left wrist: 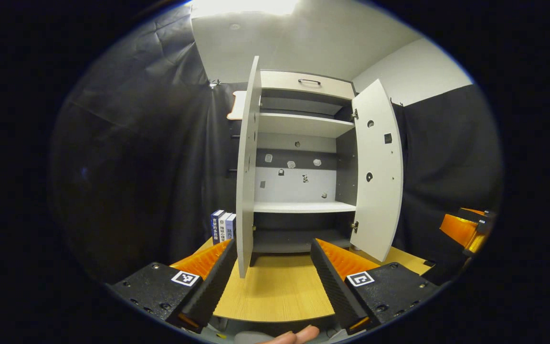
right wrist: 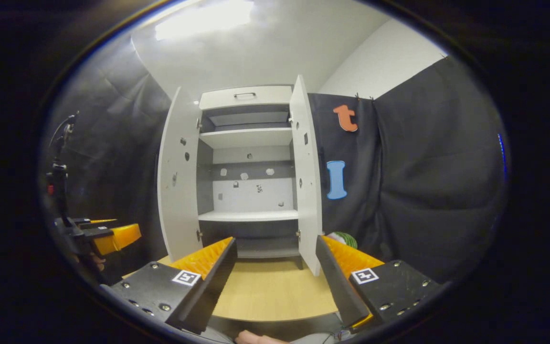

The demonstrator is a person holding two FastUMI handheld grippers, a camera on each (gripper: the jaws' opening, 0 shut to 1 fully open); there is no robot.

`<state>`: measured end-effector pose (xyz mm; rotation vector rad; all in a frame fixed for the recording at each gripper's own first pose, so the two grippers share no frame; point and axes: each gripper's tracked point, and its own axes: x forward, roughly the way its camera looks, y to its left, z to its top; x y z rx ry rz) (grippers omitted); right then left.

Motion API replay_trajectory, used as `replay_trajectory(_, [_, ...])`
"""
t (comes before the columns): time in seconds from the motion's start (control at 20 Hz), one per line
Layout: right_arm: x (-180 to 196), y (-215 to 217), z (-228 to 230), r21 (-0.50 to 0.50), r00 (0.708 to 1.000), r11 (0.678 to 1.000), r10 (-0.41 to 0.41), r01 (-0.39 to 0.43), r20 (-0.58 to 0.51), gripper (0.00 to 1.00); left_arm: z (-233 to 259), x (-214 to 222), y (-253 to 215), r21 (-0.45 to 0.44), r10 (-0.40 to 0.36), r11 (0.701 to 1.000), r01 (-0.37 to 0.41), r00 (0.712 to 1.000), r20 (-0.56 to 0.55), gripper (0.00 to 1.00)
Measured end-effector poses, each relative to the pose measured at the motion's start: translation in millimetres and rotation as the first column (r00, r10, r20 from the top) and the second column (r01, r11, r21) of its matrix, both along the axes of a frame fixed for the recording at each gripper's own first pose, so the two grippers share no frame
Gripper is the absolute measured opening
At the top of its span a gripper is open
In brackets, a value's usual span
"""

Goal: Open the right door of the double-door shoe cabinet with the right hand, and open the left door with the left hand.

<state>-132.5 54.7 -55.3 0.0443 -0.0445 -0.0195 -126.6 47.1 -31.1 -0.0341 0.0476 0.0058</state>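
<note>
Left gripper: the left gripper (left wrist: 273, 267) has its fingers spread wide apart with nothing between them but the bare wooden tabletop (left wrist: 275, 291); it is open and holds nothing.
Right gripper: the right gripper (right wrist: 275, 270) is likewise spread wide and empty over the same tabletop; in the left gripper view it shows far off at the right edge (left wrist: 466, 229).
Left door: the left door (left wrist: 247, 167) of the shoe cabinet (left wrist: 299, 157) stands swung out, edge-on to the left gripper view, its lower corner just beside the inner side of the left-hand finger; whether they touch cannot be told.
Right door: the right door (right wrist: 306, 177) is also swung open, its bottom corner close to the right gripper's right-hand finger, apart from it.
Cabinet inside: two pale shelves cross the open interior, and a drawer front with a dark handle (left wrist: 309, 81) sits on top.
Beside the left door: a few upright books (left wrist: 222, 225) stand on the tabletop just left of the door, behind the left-hand finger.
Beside the right door: something round and green-striped (right wrist: 343, 237) lies low, to the right of the door, partly hidden by the finger.
Open room: bare tabletop lies between both pairs of fingers and the cabinet's foot; the black cloth wall (right wrist: 413, 181) closes in both sides.
Near edge: a person's fingertips (left wrist: 299, 336) show at the bottom of the left gripper view.
</note>
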Motion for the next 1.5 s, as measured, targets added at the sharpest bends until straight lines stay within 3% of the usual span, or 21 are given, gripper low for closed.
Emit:
replay_trajectory(0.25, [2,-2,-1,-0.005,1.000,1.000,-0.004,0.004,-0.006,0.98,0,-1,-4,0.031,-0.004,1.000,0.004,1.000,-0.003,0.93])
replay_trajectory(0.3, [1,-1,-1,-0.007,1.000,1.000,-0.002,0.002,-0.004,0.98,0,-2,-5,0.035,-0.004,0.999,0.004,1.000,-0.003,0.96])
replay_trajectory(0.65, [1,0,-1,-0.018,1.000,1.000,0.002,-0.002,-0.003,0.99,3,-3,-6,0.050,-0.002,0.999,0.001,1.000,0.007,0.96])
replay_trajectory(1.15, [6,2,-8,-0.031,1.000,0.999,0.008,-0.008,-0.009,0.99,2,-1,-6,0.000,0.004,1.000,-0.004,1.000,0.020,0.93])
replay_trajectory(1.35, [13,-1,-11,-0.046,1.000,0.999,0.003,-0.003,-0.007,0.99,5,1,0,0.035,0.028,0.999,-0.030,0.999,0.042,0.96])
replay_trajectory(1.4, [15,-2,-12,-0.045,1.000,0.999,0.004,-0.004,-0.003,0.99,4,2,-3,0.031,0.022,0.999,-0.023,0.999,0.045,0.93])
replay_trajectory(1.5, [21,-5,-17,-0.044,1.000,0.999,0.001,-0.001,-0.006,0.99,0,4,-16,0.011,-0.018,1.000,0.018,0.999,0.034,0.96])
